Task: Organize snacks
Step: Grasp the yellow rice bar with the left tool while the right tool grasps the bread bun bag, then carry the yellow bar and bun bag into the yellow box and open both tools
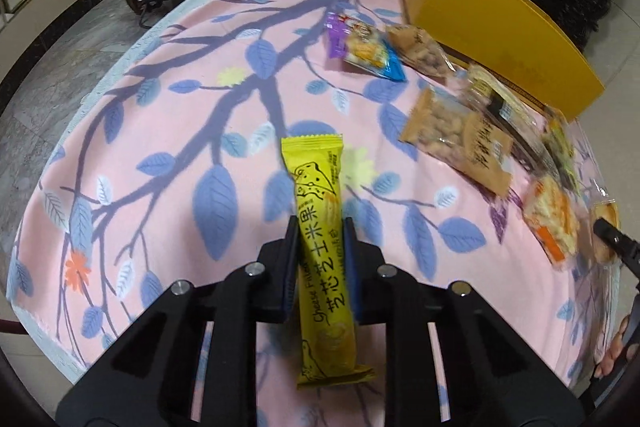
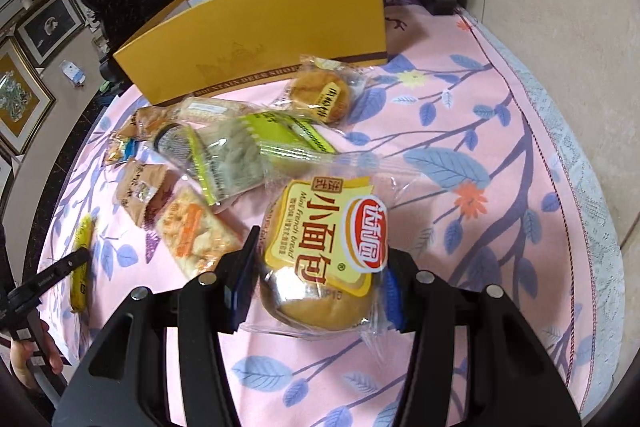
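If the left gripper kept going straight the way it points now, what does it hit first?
Most likely the tablecloth. The left gripper is shut on the yellow corn stick, which runs forward between its fingers. Beyond the stick's far end only bare cloth shows; the snack pile lies off right. Depth is uncertain.

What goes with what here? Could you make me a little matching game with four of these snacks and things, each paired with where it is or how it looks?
Things:
1. yellow stick pack
2. bread bun
3. yellow box
4. purple-and-blue pack

Places or states:
A. stands at the far side of the table, behind the snack pile
B. pinched between the left gripper fingers
C. lies loose on the cloth near the box
D. clear wrapper with a red oval logo, between the right gripper fingers

Pairs: 1-B, 2-D, 3-A, 4-C
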Demonstrator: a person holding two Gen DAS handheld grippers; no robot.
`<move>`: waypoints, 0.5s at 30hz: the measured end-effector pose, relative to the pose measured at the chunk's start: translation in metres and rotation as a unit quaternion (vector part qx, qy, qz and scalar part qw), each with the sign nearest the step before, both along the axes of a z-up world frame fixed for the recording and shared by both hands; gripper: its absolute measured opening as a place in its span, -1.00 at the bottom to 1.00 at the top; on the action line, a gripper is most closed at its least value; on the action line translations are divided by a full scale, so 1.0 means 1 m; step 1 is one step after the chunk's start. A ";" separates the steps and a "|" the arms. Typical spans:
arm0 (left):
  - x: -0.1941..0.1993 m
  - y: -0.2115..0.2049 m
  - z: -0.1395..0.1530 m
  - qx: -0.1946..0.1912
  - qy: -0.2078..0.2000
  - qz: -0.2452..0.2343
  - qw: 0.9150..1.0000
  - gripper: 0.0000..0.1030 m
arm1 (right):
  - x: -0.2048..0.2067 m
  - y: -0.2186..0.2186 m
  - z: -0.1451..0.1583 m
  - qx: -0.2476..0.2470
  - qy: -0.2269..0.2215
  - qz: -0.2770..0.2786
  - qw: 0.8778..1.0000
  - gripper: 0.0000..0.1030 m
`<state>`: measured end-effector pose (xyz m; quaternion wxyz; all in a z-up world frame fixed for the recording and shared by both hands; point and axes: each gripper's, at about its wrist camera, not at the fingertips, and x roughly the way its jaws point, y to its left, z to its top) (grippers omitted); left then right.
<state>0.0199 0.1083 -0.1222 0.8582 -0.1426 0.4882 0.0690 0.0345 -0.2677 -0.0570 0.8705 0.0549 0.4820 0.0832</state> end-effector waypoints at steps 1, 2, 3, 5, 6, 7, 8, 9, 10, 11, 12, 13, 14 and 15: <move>-0.002 -0.005 0.001 0.000 -0.002 -0.006 1.000 -0.61 | -0.001 0.001 0.002 -0.001 -0.002 0.002 1.000 0.03; -0.003 -0.010 0.004 0.000 -0.006 -0.013 1.000 -0.61 | -0.002 0.003 0.003 -0.001 -0.004 0.004 1.000 0.03; -0.004 -0.017 0.009 0.003 -0.012 -0.025 1.000 -0.61 | -0.003 0.004 0.005 -0.003 -0.006 0.006 1.000 0.03; -0.004 -0.026 0.017 0.008 -0.022 -0.039 0.999 -0.61 | -0.005 0.007 0.008 -0.004 -0.009 0.008 1.000 0.03; -0.004 -0.034 0.024 0.012 -0.028 -0.051 0.998 -0.61 | -0.005 0.009 0.009 -0.003 -0.009 0.009 1.000 0.03; -0.003 -0.039 0.028 0.014 -0.032 -0.060 0.998 -0.61 | -0.006 0.010 0.009 -0.003 -0.009 0.009 1.000 0.03; -0.001 -0.046 0.034 0.017 -0.038 -0.073 0.996 -0.61 | -0.006 0.011 0.009 -0.002 -0.009 0.010 1.000 0.03; 0.001 -0.052 0.037 0.020 -0.042 -0.081 0.996 -0.61 | -0.007 0.012 0.010 -0.003 -0.009 0.011 1.000 0.03; 0.005 -0.057 0.040 0.021 -0.045 -0.089 0.995 -0.61 | -0.008 0.013 0.011 -0.004 -0.010 0.012 1.000 0.03; 0.010 -0.064 0.045 0.022 -0.049 -0.100 0.994 -0.61 | -0.008 0.015 0.011 -0.004 -0.010 0.013 1.000 0.03; 0.013 -0.067 0.047 0.022 -0.051 -0.106 0.993 -0.61 | -0.009 0.017 0.012 -0.005 -0.010 0.015 1.000 0.03; 0.017 -0.072 0.051 0.022 -0.054 -0.113 0.992 -0.61 | -0.009 0.018 0.014 -0.007 -0.011 0.016 1.000 0.03; 0.023 -0.078 0.057 0.024 -0.061 -0.122 0.990 -0.61 | -0.008 0.020 0.015 -0.009 -0.012 0.018 1.000 0.03; 0.027 -0.081 0.060 0.026 -0.066 -0.127 0.989 -0.61 | -0.008 0.021 0.017 -0.010 -0.014 0.019 1.000 0.03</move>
